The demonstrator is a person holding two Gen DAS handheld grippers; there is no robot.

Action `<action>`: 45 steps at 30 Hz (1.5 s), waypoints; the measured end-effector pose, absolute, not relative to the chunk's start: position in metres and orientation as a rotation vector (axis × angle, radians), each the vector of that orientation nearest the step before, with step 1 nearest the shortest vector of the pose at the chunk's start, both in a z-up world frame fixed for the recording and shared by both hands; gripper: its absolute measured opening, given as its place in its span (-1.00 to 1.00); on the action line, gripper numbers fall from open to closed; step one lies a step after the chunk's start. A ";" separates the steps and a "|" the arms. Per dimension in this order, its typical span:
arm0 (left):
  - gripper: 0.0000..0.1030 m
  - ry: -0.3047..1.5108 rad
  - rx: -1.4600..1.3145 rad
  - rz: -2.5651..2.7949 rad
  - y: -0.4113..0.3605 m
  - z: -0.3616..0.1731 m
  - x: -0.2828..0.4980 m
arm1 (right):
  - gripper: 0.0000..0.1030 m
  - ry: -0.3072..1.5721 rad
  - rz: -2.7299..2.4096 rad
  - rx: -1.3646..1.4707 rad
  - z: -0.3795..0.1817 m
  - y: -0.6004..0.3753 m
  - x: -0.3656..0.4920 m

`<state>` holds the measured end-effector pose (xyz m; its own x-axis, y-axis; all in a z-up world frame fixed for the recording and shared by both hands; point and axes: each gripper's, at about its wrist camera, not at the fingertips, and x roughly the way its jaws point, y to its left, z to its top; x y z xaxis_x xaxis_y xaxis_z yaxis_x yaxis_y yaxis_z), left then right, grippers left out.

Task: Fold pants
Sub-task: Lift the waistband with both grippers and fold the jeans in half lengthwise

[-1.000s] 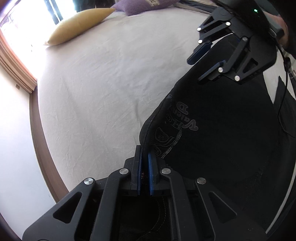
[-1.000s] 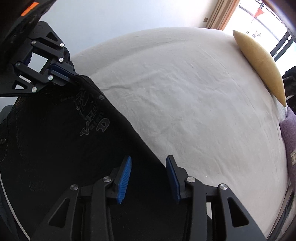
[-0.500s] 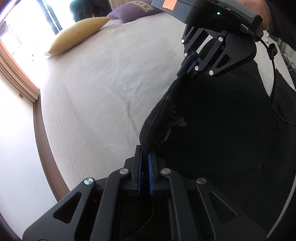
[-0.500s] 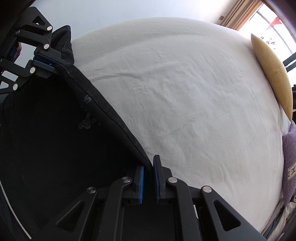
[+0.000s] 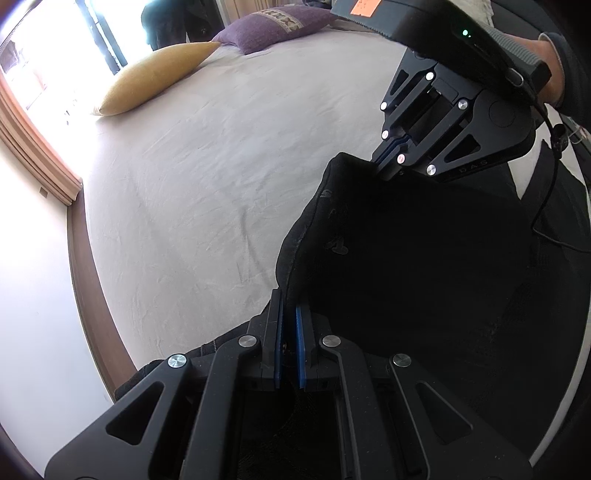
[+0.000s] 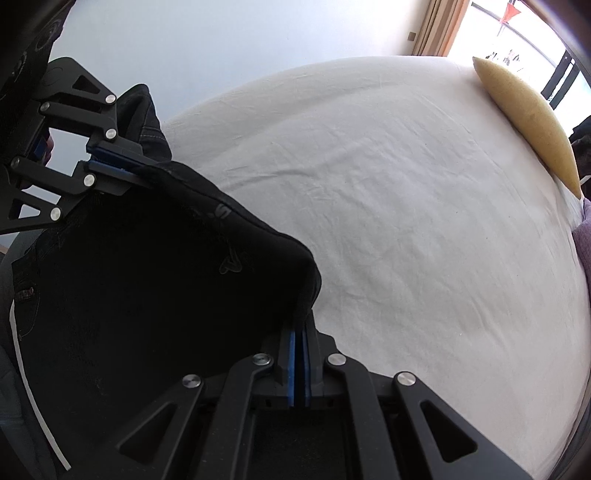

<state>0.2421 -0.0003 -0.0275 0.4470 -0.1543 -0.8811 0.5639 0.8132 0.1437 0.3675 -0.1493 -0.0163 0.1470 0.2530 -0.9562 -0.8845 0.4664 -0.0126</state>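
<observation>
Right gripper (image 6: 299,332) went from spread to clamped on the pants (image 5: 424,258) edge and both ends have lifted. Left gripper (image 5: 289,314) fingers pinch the other end. Black fabric hangs between them above the bed (image 5: 221,166); yellow pillow (image 6: 532,122) far side.

My left tool (image 5: 289,317) pinches the black pants (image 5: 406,258) edge; my right tool (image 5: 384,157) grips it farther along, above the bed (image 5: 207,184).

A wide bed (image 5: 207,177) with a creased pale sheet carries a yellow pillow (image 5: 155,79) beside a purple pillow (image 5: 273,27).
</observation>
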 end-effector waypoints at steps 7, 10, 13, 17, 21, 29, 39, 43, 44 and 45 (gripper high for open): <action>-0.92 0.993 0.481 -0.504 -0.009 -0.004 0.215 | -0.93 1.115 0.901 -0.608 -0.001 -0.172 0.330; -0.92 0.976 0.491 -0.546 -0.020 0.005 0.203 | -0.93 1.127 0.918 -0.640 -0.001 -0.176 0.297; -0.92 0.959 0.539 -0.579 -0.033 0.010 0.167 | -0.93 1.126 0.946 -0.681 -0.001 -0.184 0.266; -0.92 0.963 0.637 -0.621 -0.050 0.008 0.113 | -0.93 1.145 0.974 -0.738 -0.001 -0.202 0.233; -0.92 0.974 0.692 -0.659 -0.065 -0.003 0.070 | -0.93 1.135 1.018 -0.886 -0.004 -0.202 0.193; -0.92 0.961 0.844 -0.738 -0.088 -0.026 0.003 | -0.93 1.104 1.016 -1.137 -0.019 -0.210 0.121; -0.92 0.881 1.078 -0.742 -0.098 -0.070 -0.049 | -0.93 0.957 0.932 -1.296 -0.044 -0.221 0.033; -0.92 0.871 1.102 -0.737 -0.092 -0.075 -0.058 | -0.93 0.914 0.903 -1.273 -0.047 -0.222 0.008; -0.92 0.868 1.118 -0.734 -0.090 -0.079 -0.060 | -0.93 0.897 0.893 -1.287 -0.049 -0.219 0.001; -0.92 0.864 1.134 -0.731 -0.087 -0.080 -0.060 | -0.93 0.882 0.885 -1.304 -0.050 -0.217 0.002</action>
